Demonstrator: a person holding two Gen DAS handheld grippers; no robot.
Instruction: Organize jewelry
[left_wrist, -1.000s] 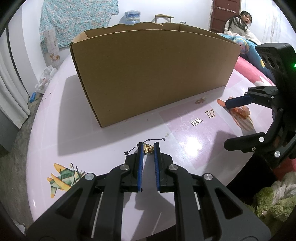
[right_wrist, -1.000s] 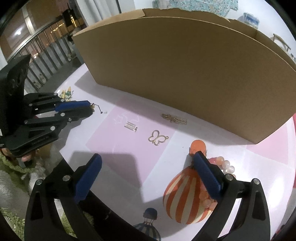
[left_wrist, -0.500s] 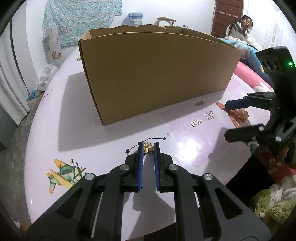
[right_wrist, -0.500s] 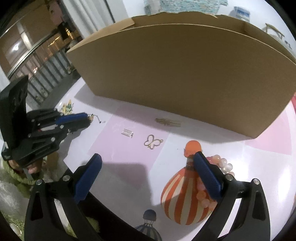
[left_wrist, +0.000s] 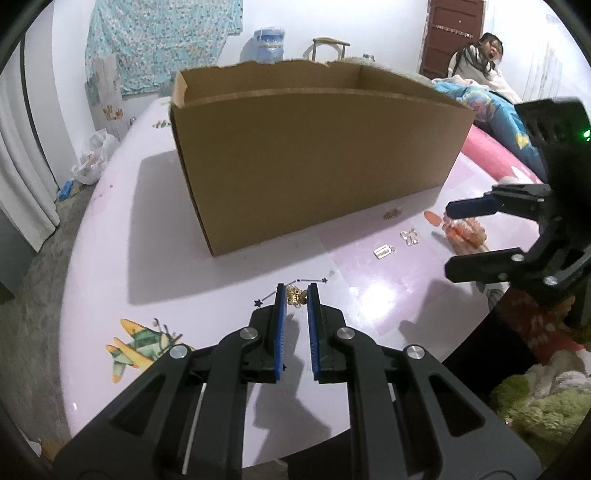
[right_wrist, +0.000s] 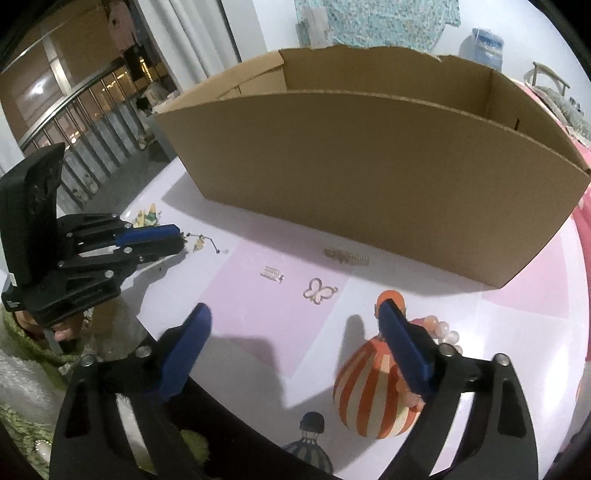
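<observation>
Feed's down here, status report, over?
Left hand-held gripper shut on gold butterfly charm. Right hand-held gripper closing, nothing between. Cardboard box ahead, path unobstructed.

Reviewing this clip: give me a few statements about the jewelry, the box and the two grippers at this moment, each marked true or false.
1. The left gripper is shut on the gold butterfly charm. True.
2. The cardboard box has its top closed. False: it is open at the top.
3. The right gripper grips the pink bead bracelet. False: its jaws are wide apart and closing, with nothing between them; the bracelet lies beside one finger.
4. The outline butterfly charm lies on the table in front of the box. True.
</observation>
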